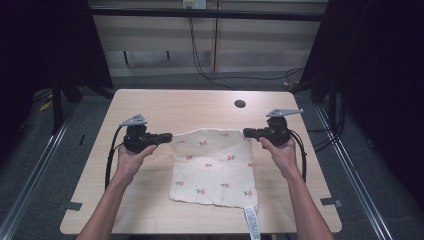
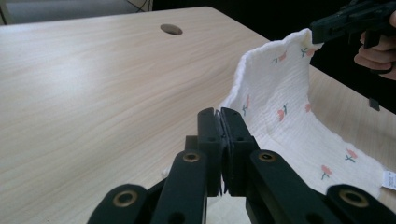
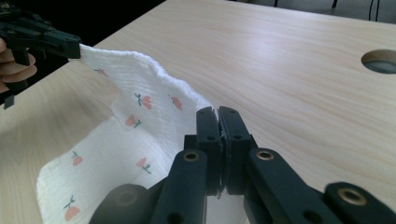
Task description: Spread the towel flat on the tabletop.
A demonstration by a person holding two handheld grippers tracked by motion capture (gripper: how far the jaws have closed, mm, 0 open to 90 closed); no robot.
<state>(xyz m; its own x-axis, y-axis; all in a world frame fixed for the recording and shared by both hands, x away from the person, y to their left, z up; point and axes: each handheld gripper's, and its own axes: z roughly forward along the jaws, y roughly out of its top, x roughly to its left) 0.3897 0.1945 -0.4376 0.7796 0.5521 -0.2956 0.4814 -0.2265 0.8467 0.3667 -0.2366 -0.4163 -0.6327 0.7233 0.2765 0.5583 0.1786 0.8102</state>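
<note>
Fingers of left gripper and right gripper clenched on far corners of floral cloth, near edge resting on surface, toward its front edge.

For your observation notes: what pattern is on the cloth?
Small pink flowers on cream cloth, best in the high view.

Black left claw with brass rivets, grey triangular plate, trailing black cable.

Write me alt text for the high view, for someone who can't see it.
A person's two hands each hold a hand-held gripper, the left hand-held gripper and the right hand-held gripper, shut on the two far corners of a white cloth with small red flowers. The cloth's near part lies on a light wooden table, its label hanging at the near edge.
</note>
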